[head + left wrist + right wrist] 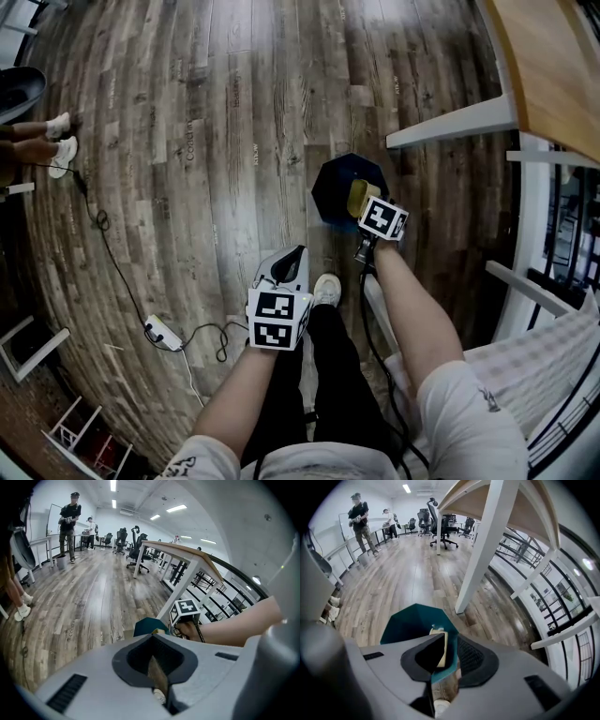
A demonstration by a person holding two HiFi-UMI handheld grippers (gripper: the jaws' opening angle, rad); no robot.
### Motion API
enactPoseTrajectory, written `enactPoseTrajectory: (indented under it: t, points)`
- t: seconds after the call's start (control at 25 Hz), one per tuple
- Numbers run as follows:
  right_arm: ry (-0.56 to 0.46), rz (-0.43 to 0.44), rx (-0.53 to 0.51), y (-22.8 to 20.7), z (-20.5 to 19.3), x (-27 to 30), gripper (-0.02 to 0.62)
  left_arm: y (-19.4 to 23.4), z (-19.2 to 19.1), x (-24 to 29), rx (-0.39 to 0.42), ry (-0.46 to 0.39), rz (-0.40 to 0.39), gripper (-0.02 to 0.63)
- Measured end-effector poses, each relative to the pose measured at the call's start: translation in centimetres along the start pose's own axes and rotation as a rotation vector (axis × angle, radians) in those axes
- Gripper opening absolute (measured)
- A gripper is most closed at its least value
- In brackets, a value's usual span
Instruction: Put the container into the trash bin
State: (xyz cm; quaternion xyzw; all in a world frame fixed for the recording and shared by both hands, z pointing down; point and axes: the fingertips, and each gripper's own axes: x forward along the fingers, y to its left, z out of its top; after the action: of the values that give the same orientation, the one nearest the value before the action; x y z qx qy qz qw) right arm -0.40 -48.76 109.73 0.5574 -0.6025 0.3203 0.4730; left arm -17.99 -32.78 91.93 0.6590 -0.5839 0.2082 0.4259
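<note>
The dark teal trash bin [342, 178] stands on the wood floor in front of my feet. A pale beige container [357, 198] sits in its mouth at the near rim. My right gripper [366, 211] points steeply down at it. In the right gripper view the container [442, 641] rests against the left jaw, over the bin [410, 623], and the jaws of the right gripper [447, 653] stand apart and open. My left gripper [292, 258] hangs to the left and nearer me, shut and holding nothing. The left gripper view shows the bin [147, 626] and the right hand ahead.
A white-legged table with a wooden top [544, 66] stands at the right, one leg [480, 550] just beyond the bin. A power strip with a cable [161, 331] lies on the floor at left. My shoe [326, 289] is between the grippers. People [69, 522] stand far off.
</note>
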Motion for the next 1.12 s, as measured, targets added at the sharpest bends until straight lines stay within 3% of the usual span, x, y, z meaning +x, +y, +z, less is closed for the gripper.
enactPoseTrajectory:
  t: [0.12, 0.24, 0.44, 0.88, 1.12]
  points:
    - [-0.008, 0.069, 0.074, 0.7, -0.3, -0.7, 0.078, 0.3, 0.0, -0.6, -0.001, -0.001, 0.005, 0.005]
    - [0.001, 0.136, 0.137, 1.5, -0.8, -2.6, 0.004, 0.6, 0.5, -1.7, 0.0, -0.018, 0.009, 0.005]
    - [-0.065, 0.224, 0.118, 3.5, 0.0, -8.6, 0.002, 0.7, 2.3, -4.7, -0.012, -0.062, 0.025, 0.005]
    - [-0.333, 0.253, 0.167, 1.8, 4.3, -31.8, 0.002, -3.5, 9.7, -17.0, -0.022, -0.157, 0.022, 0.005]
    - [-0.574, 0.232, 0.142, -0.4, 8.7, -45.8, 0.002, -8.8, 16.8, -25.1, 0.071, -0.25, -0.015, 0.005]
